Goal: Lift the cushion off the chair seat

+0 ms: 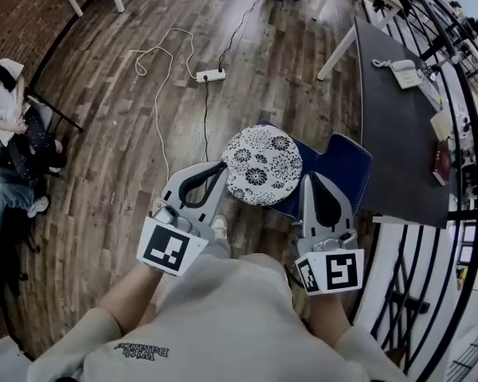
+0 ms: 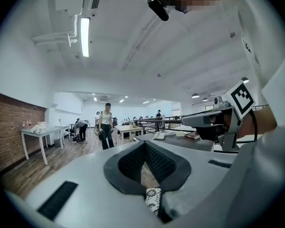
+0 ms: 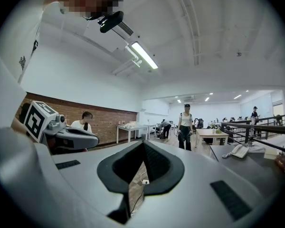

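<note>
A round cushion (image 1: 263, 165) with a black-and-white flower print lies on the blue chair (image 1: 346, 161), right in front of me. My left gripper (image 1: 220, 168) is held level, its tip at the cushion's left edge and its jaws closed together. A strip of the flowered cushion (image 2: 153, 199) shows through the slit of the left gripper (image 2: 145, 144). My right gripper (image 1: 312, 177) is shut and empty at the cushion's right edge, over the blue seat. Only floor and a cable show through the hole of the right gripper (image 3: 143, 143).
A dark table (image 1: 398, 126) with a telephone (image 1: 405, 74) and books stands just right of the chair, with a black railing (image 1: 462, 237) beyond it. A power strip (image 1: 210, 75) and its white cable lie on the wooden floor ahead. People sit at the left (image 1: 8, 126), and one stands ahead (image 2: 106, 125).
</note>
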